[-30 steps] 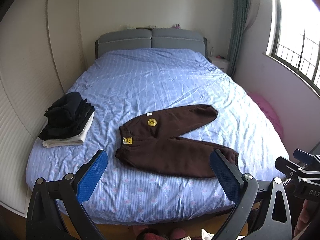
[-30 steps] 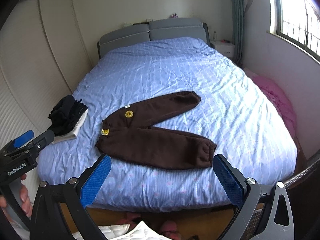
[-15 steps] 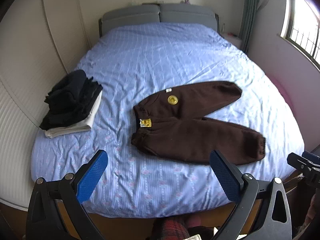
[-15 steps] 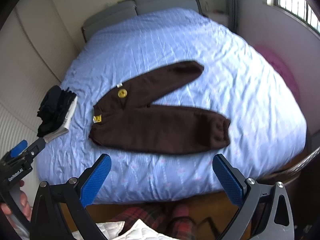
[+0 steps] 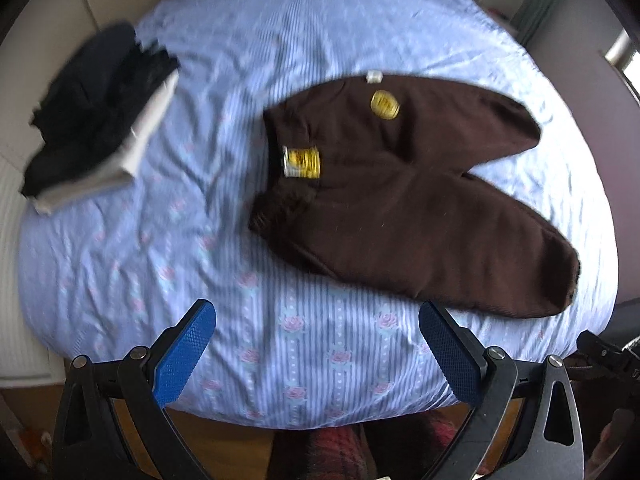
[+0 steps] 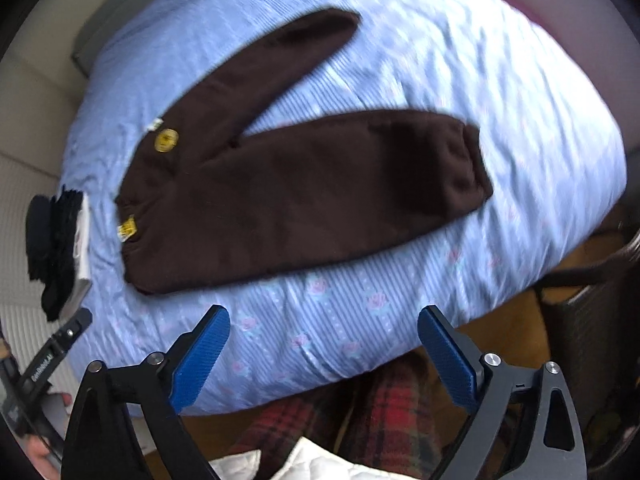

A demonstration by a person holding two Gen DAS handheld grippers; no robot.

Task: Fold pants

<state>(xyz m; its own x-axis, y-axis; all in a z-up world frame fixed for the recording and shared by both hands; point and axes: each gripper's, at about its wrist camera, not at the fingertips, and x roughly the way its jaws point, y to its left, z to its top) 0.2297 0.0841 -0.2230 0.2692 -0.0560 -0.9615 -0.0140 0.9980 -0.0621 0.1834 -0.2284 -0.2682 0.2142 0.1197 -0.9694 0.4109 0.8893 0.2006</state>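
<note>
Dark brown pants (image 5: 400, 200) lie flat on the blue striped bedsheet (image 5: 240, 280), waistband to the left, the two legs spread apart in a V to the right; they also show in the right wrist view (image 6: 300, 196). A round yellow patch (image 5: 385, 105) and a yellow label (image 5: 302, 162) sit near the waistband. My left gripper (image 5: 316, 354) is open and empty, above the sheet just short of the waistband end. My right gripper (image 6: 324, 356) is open and empty, above the bed's near edge below the nearer leg.
A stack of folded dark and white clothes (image 5: 96, 116) lies on the left side of the bed, also in the right wrist view (image 6: 60, 248). The bed's near edge and wooden floor (image 6: 520, 320) are below. A dark woven basket (image 6: 588, 320) stands at right.
Both grippers have moved forward and tilted down over the bed; the pants now look much larger and closer. Both grippers stay open. The pants have not moved.
</note>
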